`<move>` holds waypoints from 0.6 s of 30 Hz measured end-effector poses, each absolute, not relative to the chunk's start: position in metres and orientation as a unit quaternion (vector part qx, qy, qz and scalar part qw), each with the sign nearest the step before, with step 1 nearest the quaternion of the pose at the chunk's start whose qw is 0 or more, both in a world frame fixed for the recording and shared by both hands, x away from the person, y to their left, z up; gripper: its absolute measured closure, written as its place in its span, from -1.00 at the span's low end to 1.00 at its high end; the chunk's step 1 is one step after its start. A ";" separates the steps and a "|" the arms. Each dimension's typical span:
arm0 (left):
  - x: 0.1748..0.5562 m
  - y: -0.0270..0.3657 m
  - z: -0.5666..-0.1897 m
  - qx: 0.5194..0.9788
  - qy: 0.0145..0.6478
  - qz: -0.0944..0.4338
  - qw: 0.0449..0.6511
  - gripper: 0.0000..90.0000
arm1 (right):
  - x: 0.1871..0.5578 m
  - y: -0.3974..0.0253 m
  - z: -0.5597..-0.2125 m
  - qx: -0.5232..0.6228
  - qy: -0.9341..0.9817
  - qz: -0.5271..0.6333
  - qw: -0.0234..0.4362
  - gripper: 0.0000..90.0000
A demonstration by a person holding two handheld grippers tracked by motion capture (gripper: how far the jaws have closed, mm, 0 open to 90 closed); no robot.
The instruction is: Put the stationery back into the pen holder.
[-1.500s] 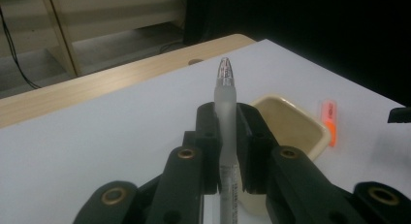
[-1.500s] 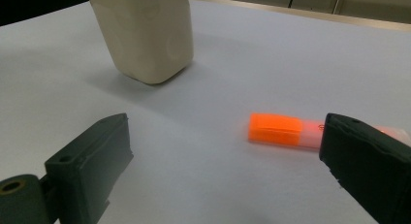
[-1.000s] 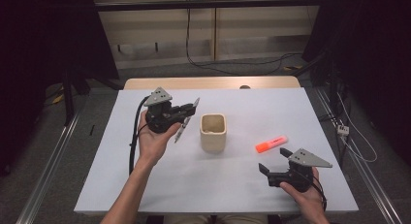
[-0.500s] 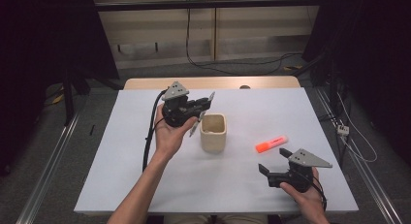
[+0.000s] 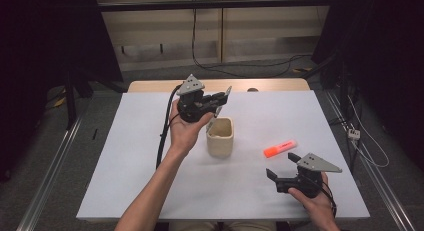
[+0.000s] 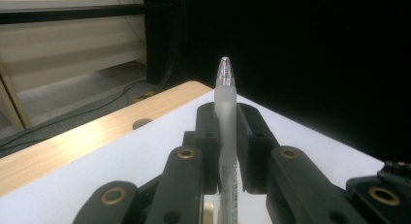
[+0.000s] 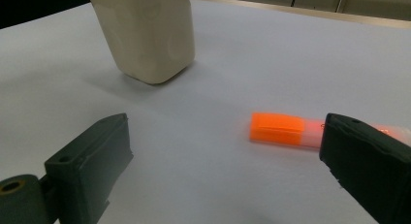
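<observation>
L gripper [image 5: 222, 102] fingers clamp pen [image 6: 226, 132]: frosted clear barrel, silver tip, over beige cup [image 5: 220, 136] | R gripper [image 5: 282, 173] fingers wide, nr orange highlighter [image 5: 280, 148] on counter [image 5: 135, 156]

A white rectangular table top [image 5: 150, 156] stands in the middle of a dim room, with a strip of light wood [image 5: 270, 84] along its far edge. Behind it runs a pale panelled wall [image 5: 165, 36] crossed by a dark horizontal bar [image 5: 150, 6]. Black cables [image 5: 210, 66] trail over the grey floor [image 5: 65, 156]. Black curtains [image 5: 30, 66] darken both sides, and metal floor rails [image 5: 47, 186] flank the table.
</observation>
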State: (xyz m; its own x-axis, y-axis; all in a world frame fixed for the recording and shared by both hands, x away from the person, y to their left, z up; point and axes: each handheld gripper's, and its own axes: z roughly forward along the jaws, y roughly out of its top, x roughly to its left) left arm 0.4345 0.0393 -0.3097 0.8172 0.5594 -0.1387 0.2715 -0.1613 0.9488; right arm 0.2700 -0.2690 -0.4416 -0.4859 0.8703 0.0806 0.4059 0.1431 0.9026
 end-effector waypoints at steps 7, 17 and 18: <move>0.440 0.025 -0.317 0.758 0.276 0.137 0.575 0.80 | 0.269 -0.270 -0.442 0.444 0.716 0.481 0.243 -0.91; 0.447 0.017 -0.331 0.758 0.283 0.141 0.570 0.80 | 0.268 -0.270 -0.441 0.446 0.714 0.482 0.242 -0.91; 0.448 0.017 -0.333 0.760 0.286 0.141 0.567 0.80 | 0.268 -0.270 -0.441 0.446 0.715 0.481 0.242 -0.91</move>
